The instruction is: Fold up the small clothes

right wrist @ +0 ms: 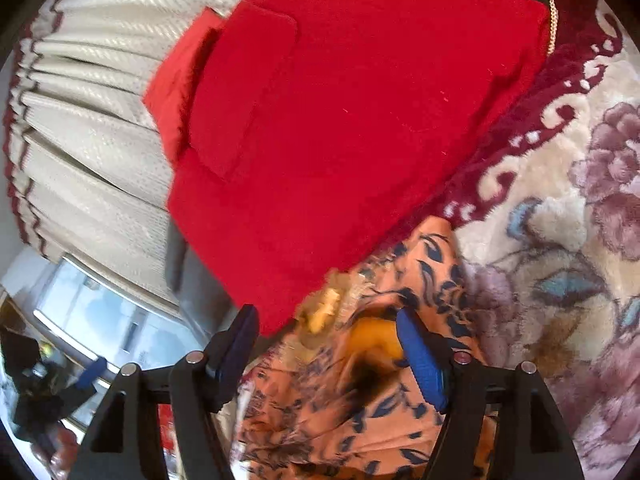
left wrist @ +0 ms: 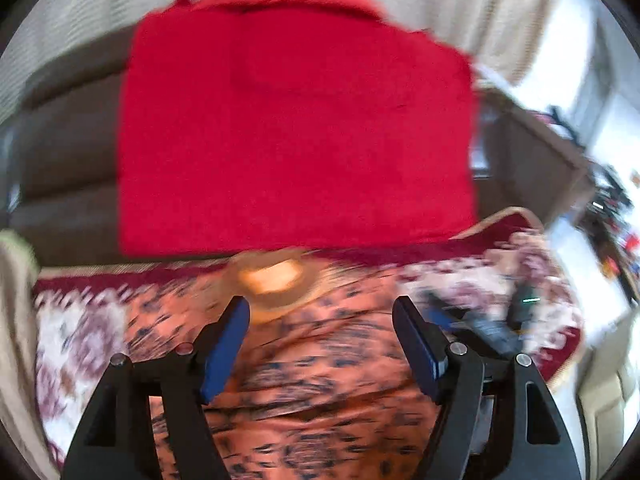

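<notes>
An orange garment with dark blue print [left wrist: 320,360] lies spread on a floral rug, right under my left gripper [left wrist: 321,310]. Its neck opening with a pale label [left wrist: 272,274] lies just ahead of the fingertips. The left gripper is open and empty above it. In the right wrist view the same orange garment [right wrist: 360,400] lies rumpled under my right gripper [right wrist: 326,318], which is open and empty. A folded red garment [left wrist: 296,132] lies beyond the orange one; it also shows in the right wrist view [right wrist: 340,120]. The left wrist view is motion blurred.
The floral rug [right wrist: 560,220] with a dark red border covers the surface. A beige pleated curtain [right wrist: 92,120] hangs at the left. A dark brown sofa [left wrist: 60,160] stands behind the red garment. The other gripper [left wrist: 480,320] shows at the right of the left wrist view.
</notes>
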